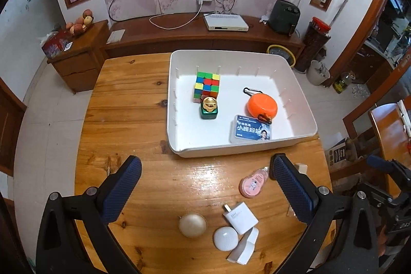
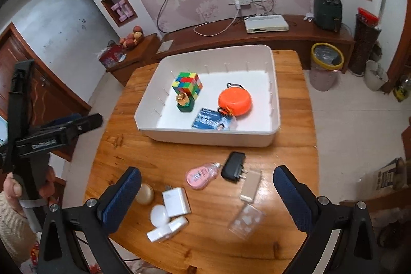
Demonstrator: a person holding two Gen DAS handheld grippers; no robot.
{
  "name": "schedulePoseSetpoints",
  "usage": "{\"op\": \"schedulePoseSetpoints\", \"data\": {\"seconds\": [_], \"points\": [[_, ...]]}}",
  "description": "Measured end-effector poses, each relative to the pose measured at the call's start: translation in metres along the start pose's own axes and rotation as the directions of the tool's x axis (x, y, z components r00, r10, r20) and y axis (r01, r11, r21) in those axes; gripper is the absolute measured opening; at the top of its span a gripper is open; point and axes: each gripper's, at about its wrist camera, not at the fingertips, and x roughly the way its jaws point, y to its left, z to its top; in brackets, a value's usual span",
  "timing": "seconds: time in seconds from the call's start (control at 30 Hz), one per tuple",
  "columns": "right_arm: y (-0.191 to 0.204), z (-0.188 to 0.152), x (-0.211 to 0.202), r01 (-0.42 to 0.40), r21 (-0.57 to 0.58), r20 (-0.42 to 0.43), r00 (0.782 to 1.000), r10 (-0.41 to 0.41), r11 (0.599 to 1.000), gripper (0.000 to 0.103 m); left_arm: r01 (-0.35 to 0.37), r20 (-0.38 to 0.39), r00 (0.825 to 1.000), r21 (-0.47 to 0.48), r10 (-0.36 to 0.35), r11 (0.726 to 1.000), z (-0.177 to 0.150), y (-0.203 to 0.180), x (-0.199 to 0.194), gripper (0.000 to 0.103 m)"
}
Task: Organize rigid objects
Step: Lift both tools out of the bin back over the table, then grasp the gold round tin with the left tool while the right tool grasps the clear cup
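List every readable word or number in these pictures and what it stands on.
"小鹿妈妈": large white characters on the blue card in the white bin; its smaller lines are too blurred.
White charger: faint grey print, unreadable.
Pink correction tape: label too small.

White bin (image 1: 303,131) holds cube (image 1: 206,86), orange disc (image 1: 262,105)

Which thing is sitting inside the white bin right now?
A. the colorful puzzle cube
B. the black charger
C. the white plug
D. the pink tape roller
A: the colorful puzzle cube stands inside the white bin, next to the orange round case, while the pink tape roller, black charger and white plug all lie out on the wooden table.
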Motion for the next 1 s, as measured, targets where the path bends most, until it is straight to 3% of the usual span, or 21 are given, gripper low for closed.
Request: {"op": "schedulePoseSetpoints", "data": {"seconds": [0.2,0.37,0.67,0.83,1.0], "points": [[0.003,-0.023,-0.004,0.076,-0.006,0.012,0.997,-0.076,0.997,0.103,-0.041,0.019,0.999,0.05,0.04,0.998,-0.019,-0.01,-0.006,0.102],[-0.002,-0.039,0.002,0.125,0.012,0.003,0.992,-0.125,0.992,0.103,-0.047,-0.016,0.999,0.066,0.048,0.997,-0.036,-0.011,0.002,0.102],[-0.022,-0.07,0.045,0.205,0.033,-0.111,0.973,-0.2,0.978,0.103,-0.057,-0.106,0.992,0.054,0.062,0.997,-0.06,-0.003,0.025,0.102],[-0.038,-0.086,0.07,0.212,0.077,-0.204,0.96,-0.193,0.974,0.103,-0.093,-0.171,0.981,-0.013,0.09,0.996,-0.071,0.017,0.049,0.102],[-0.051,-0.103,0.091,0.217,0.115,-0.277,0.944,-0.178,0.969,0.103,-0.141,-0.293,0.95,-0.105,0.105,0.984,-0.086,0.045,0.084,0.101]]}}
